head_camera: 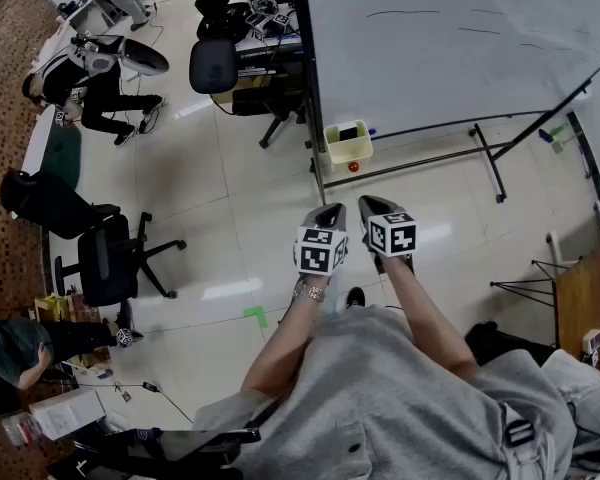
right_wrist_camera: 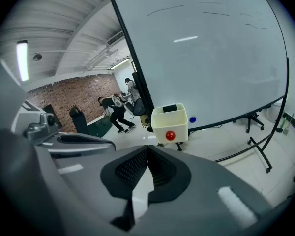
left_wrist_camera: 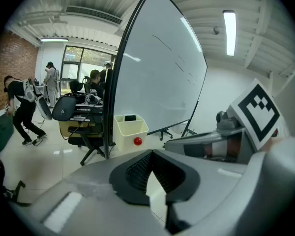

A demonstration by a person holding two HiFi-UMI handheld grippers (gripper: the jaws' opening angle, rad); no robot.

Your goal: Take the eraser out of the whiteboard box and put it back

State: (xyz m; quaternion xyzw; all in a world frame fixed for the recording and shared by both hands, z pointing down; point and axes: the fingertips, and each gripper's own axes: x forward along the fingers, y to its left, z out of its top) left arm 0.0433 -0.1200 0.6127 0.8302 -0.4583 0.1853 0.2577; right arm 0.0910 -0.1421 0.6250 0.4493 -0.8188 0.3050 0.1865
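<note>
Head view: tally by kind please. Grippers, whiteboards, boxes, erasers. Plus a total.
grippers: 2 (left gripper, right gripper)
whiteboard: 1
box: 1, cream, at the whiteboard's lower corner
eraser: 1, dark, standing in the box
total: 5

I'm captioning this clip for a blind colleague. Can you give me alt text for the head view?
Seen from above, a person holds the left gripper and right gripper side by side, pointing toward a pale yellow box on the whiteboard frame, with a dark eraser inside. Office chairs and other people are at left.
</note>
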